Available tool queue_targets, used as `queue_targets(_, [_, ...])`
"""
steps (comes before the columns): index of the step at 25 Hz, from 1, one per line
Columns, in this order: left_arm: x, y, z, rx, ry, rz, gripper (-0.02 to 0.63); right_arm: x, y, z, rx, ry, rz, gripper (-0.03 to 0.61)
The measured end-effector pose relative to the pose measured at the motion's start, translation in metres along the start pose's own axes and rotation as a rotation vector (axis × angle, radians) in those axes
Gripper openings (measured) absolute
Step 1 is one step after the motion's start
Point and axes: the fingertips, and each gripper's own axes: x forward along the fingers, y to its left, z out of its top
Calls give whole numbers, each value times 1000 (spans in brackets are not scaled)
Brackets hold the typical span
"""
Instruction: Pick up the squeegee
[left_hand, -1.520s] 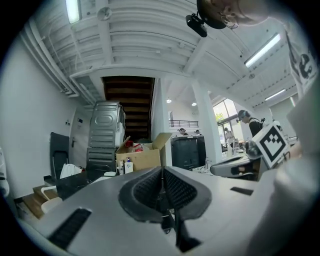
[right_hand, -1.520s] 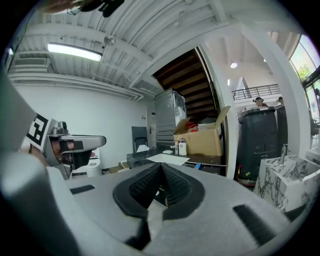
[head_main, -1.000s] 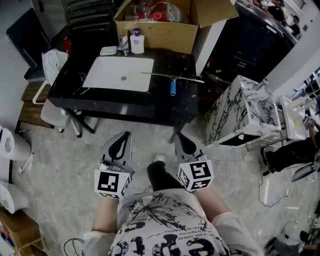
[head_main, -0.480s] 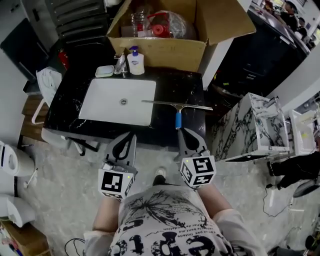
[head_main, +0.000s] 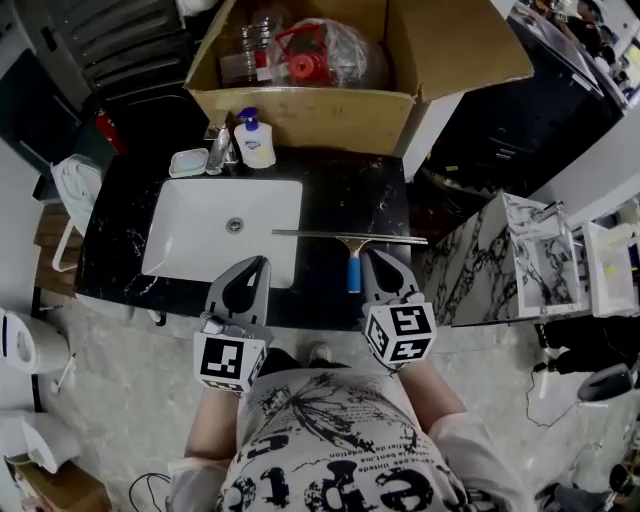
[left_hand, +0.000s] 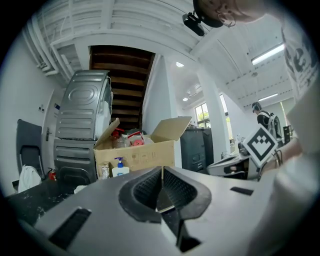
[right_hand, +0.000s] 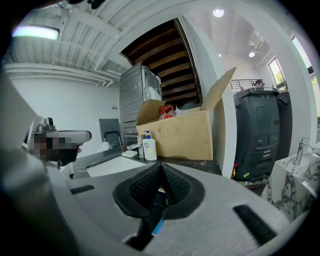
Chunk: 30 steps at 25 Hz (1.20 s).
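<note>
The squeegee (head_main: 351, 268) lies on the black counter (head_main: 340, 195), with its long blade across the top and its blue handle pointing toward me. My right gripper (head_main: 371, 256) is shut and empty. Its tips are over the counter's front edge, just right of the handle. In the right gripper view, a bit of the blue handle (right_hand: 157, 228) shows below the closed jaws (right_hand: 161, 166). My left gripper (head_main: 259, 261) is shut too and holds nothing. It hovers at the front rim of the white sink (head_main: 200, 245), left of the squeegee. The left gripper view shows its closed tips (left_hand: 161, 169).
An open cardboard box (head_main: 300, 100) of bottles and bags stands behind the counter. A soap pump bottle (head_main: 254, 141), a faucet (head_main: 218, 150) and a soap dish (head_main: 187, 163) sit at the sink's back edge. A marble-patterned cabinet (head_main: 490, 262) stands to the right.
The person has walked up to the counter. Both grippers have moved forward from over the floor to the counter's front edge, staying shut. The squeegee has not moved.
</note>
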Motion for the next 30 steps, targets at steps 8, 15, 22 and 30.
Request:
queue_targets(8, [44,16,-2,-39,-2,-103,12,22,-17,-24,4,143,-85,-8])
queue_targets(15, [66,42,-1,-52,8,-192,12,42,-26,-45,40,265,-190,-6])
queue_targets(22, [77,55,-10,-73,11,-257,12,63,-34,-97,114,476,-229,85])
queue_targets(30, [90,57,-31,-71,53,-289,12,79,-39,-146,179,643,-220,204])
